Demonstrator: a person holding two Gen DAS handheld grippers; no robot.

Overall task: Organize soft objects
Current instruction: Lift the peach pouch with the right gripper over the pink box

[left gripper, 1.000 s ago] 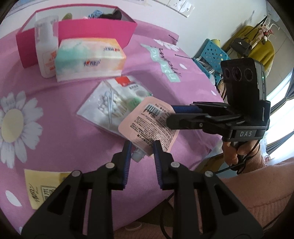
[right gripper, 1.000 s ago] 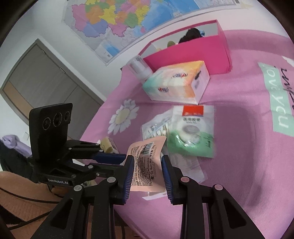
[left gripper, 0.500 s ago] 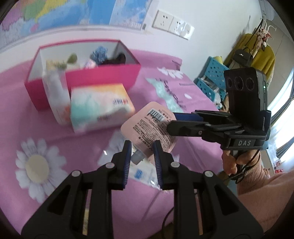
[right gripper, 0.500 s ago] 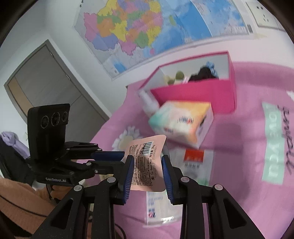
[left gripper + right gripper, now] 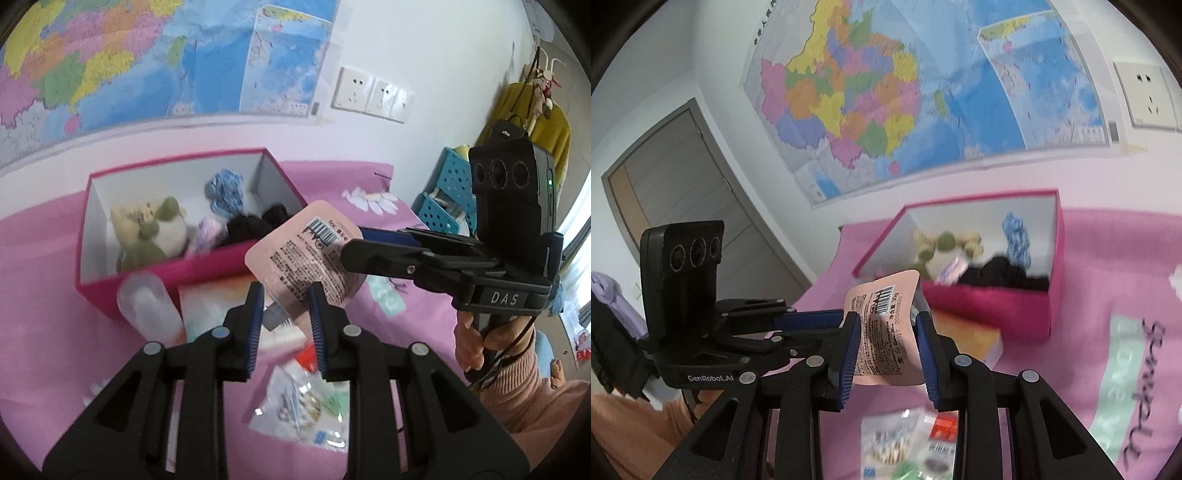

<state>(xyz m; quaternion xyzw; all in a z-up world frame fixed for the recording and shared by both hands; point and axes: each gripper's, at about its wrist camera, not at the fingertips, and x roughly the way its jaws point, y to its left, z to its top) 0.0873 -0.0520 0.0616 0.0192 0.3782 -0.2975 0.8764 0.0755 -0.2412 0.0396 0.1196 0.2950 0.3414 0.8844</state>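
A soft pink pouch (image 5: 308, 254) with a barcode is held in the air between both grippers. My left gripper (image 5: 286, 308) is shut on its lower end. My right gripper (image 5: 886, 343) is shut on its side; it enters the left wrist view (image 5: 354, 243) from the right. The pouch (image 5: 882, 325) hangs above the table in front of the pink box (image 5: 207, 267), which holds a green-and-cream plush toy (image 5: 147, 229), blue yarn (image 5: 225, 192), a lilac item and black fabric (image 5: 255, 225). The box (image 5: 990, 306) shows in the right wrist view too.
A clear bottle (image 5: 149, 308) and a tissue pack (image 5: 214, 306) stand in front of the box. Plastic packets of cotton swabs (image 5: 303, 406) lie on the pink tablecloth (image 5: 37, 295) below the grippers. A map hangs on the wall (image 5: 923, 103).
Both grippers have lifted the pink pouch off the table and carried it up and toward the pink box. The packets stayed on the cloth.
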